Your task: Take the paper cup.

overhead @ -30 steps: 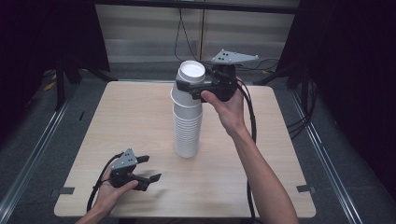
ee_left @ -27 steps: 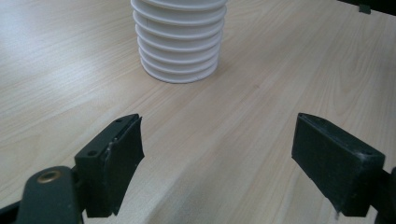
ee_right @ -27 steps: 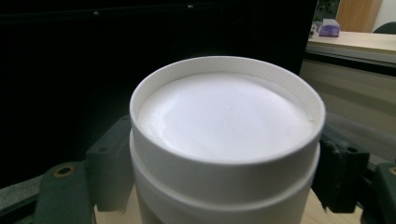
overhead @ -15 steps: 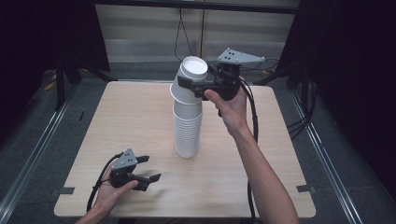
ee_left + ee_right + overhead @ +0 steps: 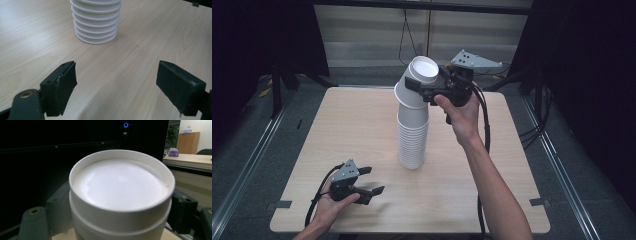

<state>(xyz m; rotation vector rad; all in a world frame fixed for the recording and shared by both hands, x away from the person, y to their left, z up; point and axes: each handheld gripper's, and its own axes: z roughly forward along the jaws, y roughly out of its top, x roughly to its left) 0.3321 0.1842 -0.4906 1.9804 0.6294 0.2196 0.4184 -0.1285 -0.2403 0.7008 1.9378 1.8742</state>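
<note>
A tall stack of upturned white paper cups stands mid-table; its base shows in the left gripper view. My right gripper is shut on the top cup, which leans up and to the right, with another cup still nested under it. In the right gripper view the cup's flat bottom faces the camera, with the right gripper clamping its sides. My left gripper rests low at the table's front left, open. In its own view the left gripper has only bare wood between its jaws.
The light wooden table has metal floor rails on both sides. Black cables trail from each gripper. Dark curtains stand left and right, with a pale wall behind.
The right gripper has tipped the top cups further to the right and lifted them slightly off the stack's line. The left gripper has stayed where it was.
</note>
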